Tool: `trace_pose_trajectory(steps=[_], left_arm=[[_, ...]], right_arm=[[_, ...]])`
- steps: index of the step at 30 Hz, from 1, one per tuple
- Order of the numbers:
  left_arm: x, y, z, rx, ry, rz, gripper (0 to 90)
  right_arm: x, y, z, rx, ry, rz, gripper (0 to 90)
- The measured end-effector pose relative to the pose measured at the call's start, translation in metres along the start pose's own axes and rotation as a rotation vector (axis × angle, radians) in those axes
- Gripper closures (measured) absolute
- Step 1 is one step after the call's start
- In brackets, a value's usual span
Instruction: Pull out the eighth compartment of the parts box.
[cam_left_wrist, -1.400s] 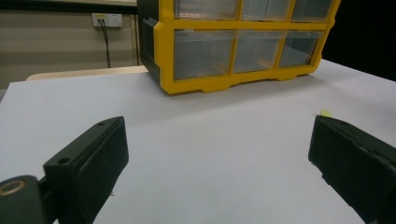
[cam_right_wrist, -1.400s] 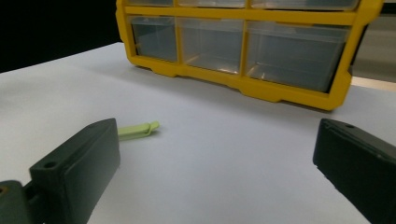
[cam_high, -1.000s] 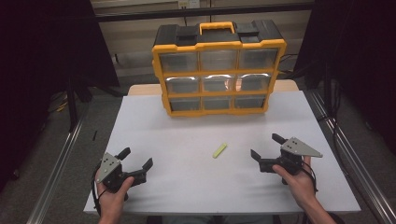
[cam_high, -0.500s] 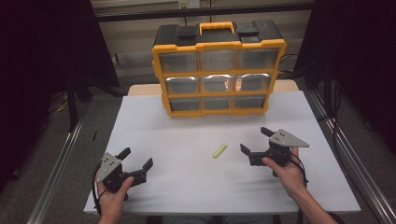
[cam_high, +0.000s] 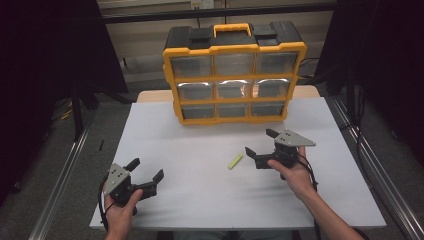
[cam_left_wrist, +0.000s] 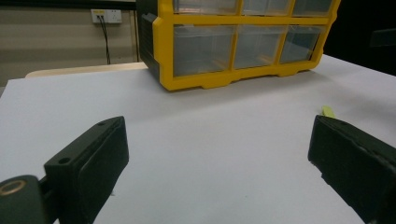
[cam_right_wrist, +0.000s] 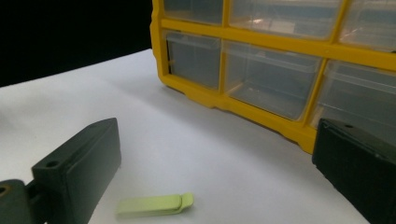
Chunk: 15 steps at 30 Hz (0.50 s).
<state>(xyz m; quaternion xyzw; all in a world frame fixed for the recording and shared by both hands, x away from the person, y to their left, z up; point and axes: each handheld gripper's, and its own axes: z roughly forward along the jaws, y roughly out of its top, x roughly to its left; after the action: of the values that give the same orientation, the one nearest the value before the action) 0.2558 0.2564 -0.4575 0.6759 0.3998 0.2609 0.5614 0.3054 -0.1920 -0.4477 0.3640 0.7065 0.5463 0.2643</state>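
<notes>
Lying flat on the white bench (cam_high: 200, 150), a small pale green clip (cam_high: 235, 161) sits near the middle, in front of a yellow and black drawer organizer (cam_high: 234, 75) that stands upright at the far edge. The organizer has a yellow carry handle (cam_high: 232, 29) on top and three rows of clear drawers, all pushed in. The right claw (cam_high: 260, 146) is held low over the bench just to the right of the clip, jaws spread wide and pointing toward it, with nothing between them. In the right gripper view the clip (cam_right_wrist: 155, 205) lies on the bench between the two black jaws, closer to the left one, not touching either as far as can be seen. The person's right hand (cam_high: 295, 175) grips that tool from behind. The left claw (cam_high: 147, 171) rests near the front left corner of the bench, well apart from the clip, its jaws also spread wide and empty. In the left gripper view the clip's tip (cam_left_wrist: 328, 111) peeks just above the right jaw, and the organizer (cam_left_wrist: 233, 42) stands farther back.
</notes>
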Motion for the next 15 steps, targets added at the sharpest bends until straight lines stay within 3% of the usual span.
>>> trace_pose_trajectory(steps=[7,10,15], left_arm=[[0.001,0.0,0.0,0.004,0.002,0.009,5.3],[0.001,0.0,0.0,0.005,0.004,0.01,5.2],[0.0,0.0,0.0,0.001,0.002,0.008,5.2]], right_arm=[[0.0,0.005,0.015,-0.03,0.011,-0.008,0.2],[0.0,0.009,0.02,-0.014,0.016,0.0,0.3],[-0.001,0.016,0.031,-0.015,-0.015,-0.016,0.9]])
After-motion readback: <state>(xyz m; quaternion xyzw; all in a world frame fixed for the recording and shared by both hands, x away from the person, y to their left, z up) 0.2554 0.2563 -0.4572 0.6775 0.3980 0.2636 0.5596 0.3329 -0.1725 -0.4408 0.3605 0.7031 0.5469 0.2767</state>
